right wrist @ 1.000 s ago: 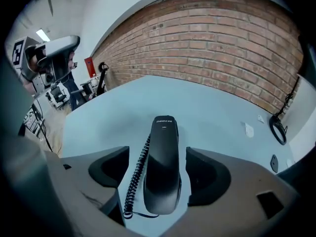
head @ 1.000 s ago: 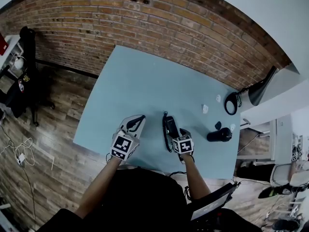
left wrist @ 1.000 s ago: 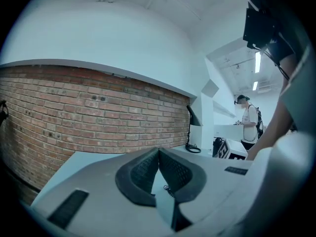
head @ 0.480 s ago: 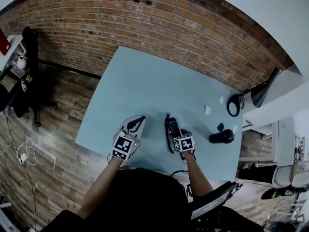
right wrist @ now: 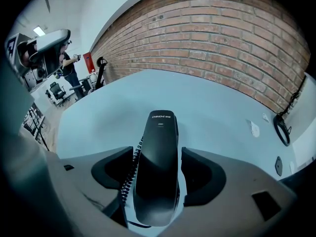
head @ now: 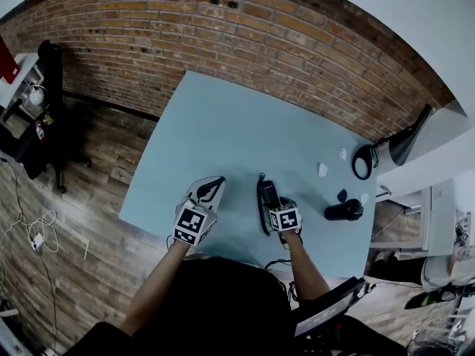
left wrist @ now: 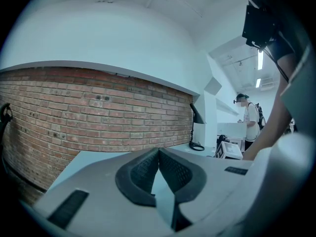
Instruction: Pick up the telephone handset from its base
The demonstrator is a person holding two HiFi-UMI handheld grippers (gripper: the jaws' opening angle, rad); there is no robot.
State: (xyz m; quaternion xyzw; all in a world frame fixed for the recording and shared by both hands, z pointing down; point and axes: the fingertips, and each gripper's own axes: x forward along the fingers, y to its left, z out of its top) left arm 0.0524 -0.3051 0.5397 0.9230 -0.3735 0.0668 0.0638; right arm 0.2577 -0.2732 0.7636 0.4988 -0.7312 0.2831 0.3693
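The black telephone handset [head: 264, 196] lies lengthwise on its base near the front of the pale blue table [head: 223, 124], its coiled cord along the left side. My right gripper [head: 270, 205] points steeply down over the handset's near end. Seen from the right gripper view, the handset [right wrist: 159, 132] lies between the jaws of the right gripper [right wrist: 157, 158]. Those jaws have just been closing, and a thin gap still shows at the right pad [right wrist: 197, 174]. My left gripper [head: 210, 187] rests to the left, apart from the phone. The left gripper [left wrist: 158, 154] is shut with nothing in it.
A black cylinder [head: 341, 211] lies right of the phone. A black desk lamp [head: 404, 143] with a ring base [head: 361, 162] stands at the far right corner. Small white bits [head: 322, 170] lie near it. The table's front edge is just under my hands.
Neither gripper has visibly shifted on the table; only the head view has drifted a little.
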